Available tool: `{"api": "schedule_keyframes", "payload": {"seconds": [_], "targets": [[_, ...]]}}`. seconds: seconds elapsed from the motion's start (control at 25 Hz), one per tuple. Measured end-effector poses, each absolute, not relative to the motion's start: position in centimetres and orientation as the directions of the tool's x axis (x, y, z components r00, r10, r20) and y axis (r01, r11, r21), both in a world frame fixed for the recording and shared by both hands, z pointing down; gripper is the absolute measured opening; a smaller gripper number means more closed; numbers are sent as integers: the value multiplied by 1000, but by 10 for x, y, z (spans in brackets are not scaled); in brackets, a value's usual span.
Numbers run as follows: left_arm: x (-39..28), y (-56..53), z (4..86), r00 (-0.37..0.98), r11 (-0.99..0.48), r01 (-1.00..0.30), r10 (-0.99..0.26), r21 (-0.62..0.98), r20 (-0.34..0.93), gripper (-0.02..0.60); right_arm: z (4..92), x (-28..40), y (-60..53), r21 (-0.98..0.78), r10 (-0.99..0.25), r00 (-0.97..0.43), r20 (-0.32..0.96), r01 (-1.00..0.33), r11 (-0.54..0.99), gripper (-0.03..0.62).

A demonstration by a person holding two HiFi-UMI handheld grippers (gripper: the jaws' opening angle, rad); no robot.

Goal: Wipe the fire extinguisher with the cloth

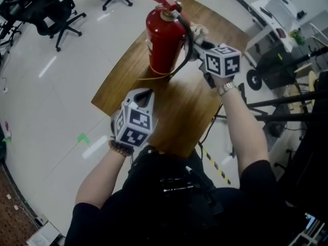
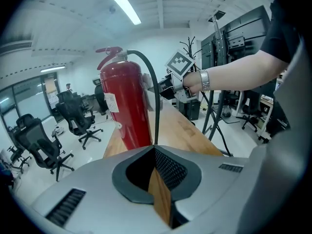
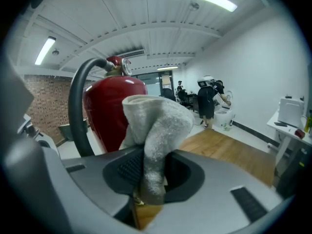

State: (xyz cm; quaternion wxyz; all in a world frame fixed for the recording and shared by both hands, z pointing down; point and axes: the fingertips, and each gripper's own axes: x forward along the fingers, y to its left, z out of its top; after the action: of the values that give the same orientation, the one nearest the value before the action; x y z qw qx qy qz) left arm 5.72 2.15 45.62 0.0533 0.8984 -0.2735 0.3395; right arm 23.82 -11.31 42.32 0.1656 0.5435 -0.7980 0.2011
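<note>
fire extinguisher on the table (cloth at its right).

Black office chairs stand beyond the wooden table.

The person wears a black short-sleeved top, a metal wristwatch and perhaps a braided wristband, and the grey left gripper and right gripper bear black-and-white marker cubes.

Left tongs closed, held near the body; right tongs reach forward, clamped on cloth
</note>
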Motion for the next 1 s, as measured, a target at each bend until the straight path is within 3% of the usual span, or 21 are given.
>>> {"api": "schedule_keyframes", "payload": {"seconds": [0.56,1.0], "targets": [[80,14,476,506,-748,-658,-524,-86,684,0,515,238,-121,-213,-667,-474,575,-874,437,112],[96,6,482,441,-726,-676,-535,-126,721,0,585,237,-125,-258,-582,-508,635,-850,460,112]]}}
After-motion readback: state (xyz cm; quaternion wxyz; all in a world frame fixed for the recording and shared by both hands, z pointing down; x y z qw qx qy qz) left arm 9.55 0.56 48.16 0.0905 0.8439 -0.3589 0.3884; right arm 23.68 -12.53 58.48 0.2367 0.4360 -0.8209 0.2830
